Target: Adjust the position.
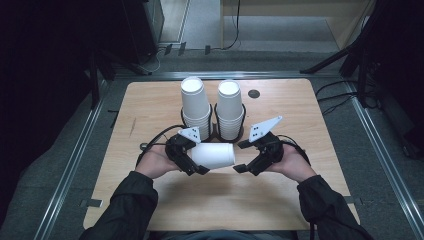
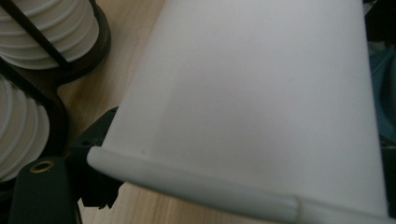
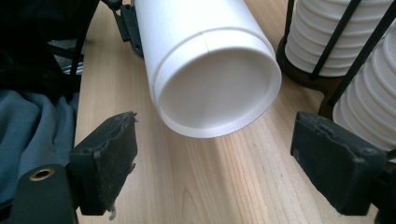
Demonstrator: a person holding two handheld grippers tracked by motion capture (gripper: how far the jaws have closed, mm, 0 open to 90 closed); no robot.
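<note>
A white paper cup (image 1: 216, 155) lies on its side above the wooden table (image 1: 150, 115), with my left gripper (image 1: 196, 162) shut on its rim end. In the left gripper view the cup's wall (image 2: 252, 102) and rolled rim are close up, with one black finger (image 2: 95, 140) beside the rim. The cup's recessed other end (image 3: 215, 88) points at my right gripper (image 3: 217, 158). That right gripper (image 1: 242, 156) is open, its jaws wide apart just short of the cup and touching nothing.
Two tall stacks of white cups (image 1: 194, 102) (image 1: 230, 105) stand upside down in a black wire holder (image 1: 215, 131) just behind the grippers. The same stacks (image 3: 369, 93) show close to the right jaw. A dark round hole (image 1: 254, 93) sits at the table's back.
</note>
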